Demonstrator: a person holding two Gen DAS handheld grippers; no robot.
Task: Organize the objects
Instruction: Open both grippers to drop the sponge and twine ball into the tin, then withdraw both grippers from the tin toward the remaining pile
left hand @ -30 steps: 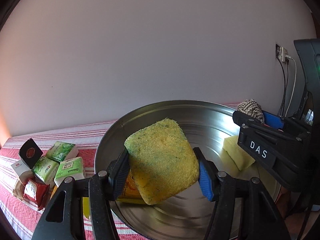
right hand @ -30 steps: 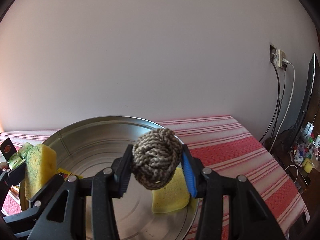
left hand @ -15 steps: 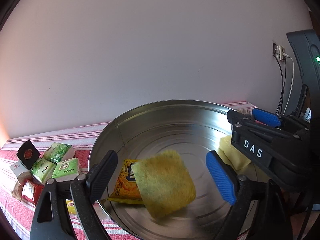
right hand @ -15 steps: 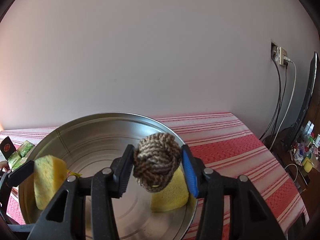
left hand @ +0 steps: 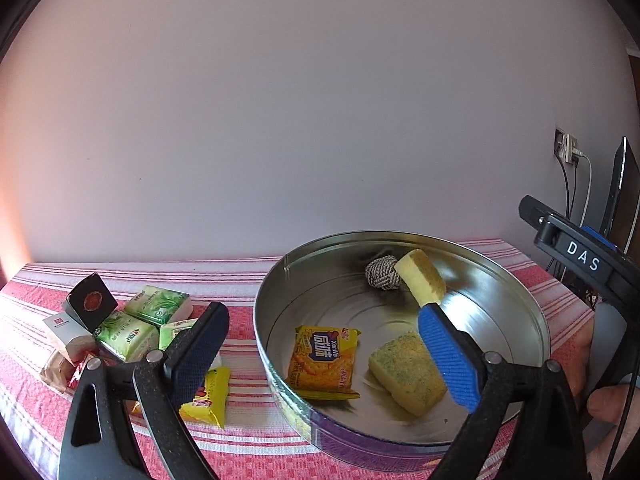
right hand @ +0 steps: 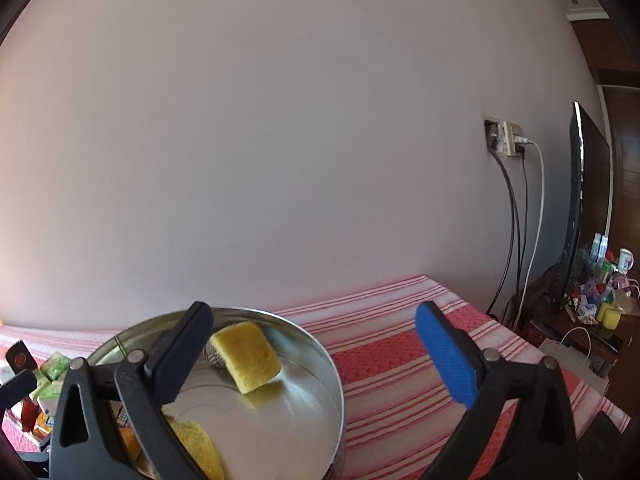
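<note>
A round metal tin [left hand: 532, 312] stands on the red striped cloth. In it lie a yellow-green sponge [left hand: 404, 372], an orange cracker packet [left hand: 324, 356], a plain yellow sponge [left hand: 420, 276] and a knotted rope ball [left hand: 382, 274]. My left gripper [left hand: 328, 354] is open and empty above the tin's near left rim. My right gripper [right hand: 316, 354] is open and empty above the tin's right rim [right hand: 334, 376]. In the right wrist view the yellow sponge [right hand: 248, 356] leans at the back and the rope ball [right hand: 214, 356] is mostly hidden behind my left finger.
Left of the tin lie green tissue packs [left hand: 156, 308], a small black box [left hand: 90, 300], a white box [left hand: 64, 330], red wrapped snacks [left hand: 72, 368] and a yellow packet [left hand: 210, 398]. A monitor [right hand: 580, 208], wall socket cables [right hand: 516, 216] and a cluttered side table [right hand: 600, 300] stand to the right.
Both grippers opened: the yellow-green sponge and the rope ball dropped into the tin. Both grippers have since drawn back and up, the left one shifting left.
</note>
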